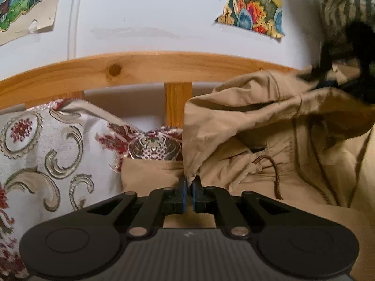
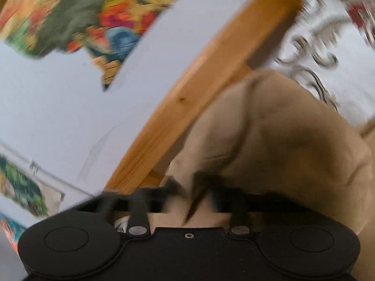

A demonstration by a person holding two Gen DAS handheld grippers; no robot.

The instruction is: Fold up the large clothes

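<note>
A large tan jacket with a brown drawstring hangs raised over the bed. My left gripper is shut on a corner of its cloth, pinched between the blue pads. In the left wrist view the other gripper shows dark at the upper right, holding the jacket's far edge up. In the right wrist view, which is tilted and blurred, the jacket fills the right side and my right gripper looks shut on its cloth.
A bedspread with red and grey ornaments covers the bed on the left. A wooden headboard rail runs behind, with a white wall and colourful pictures above. A striped sleeve shows at the top right.
</note>
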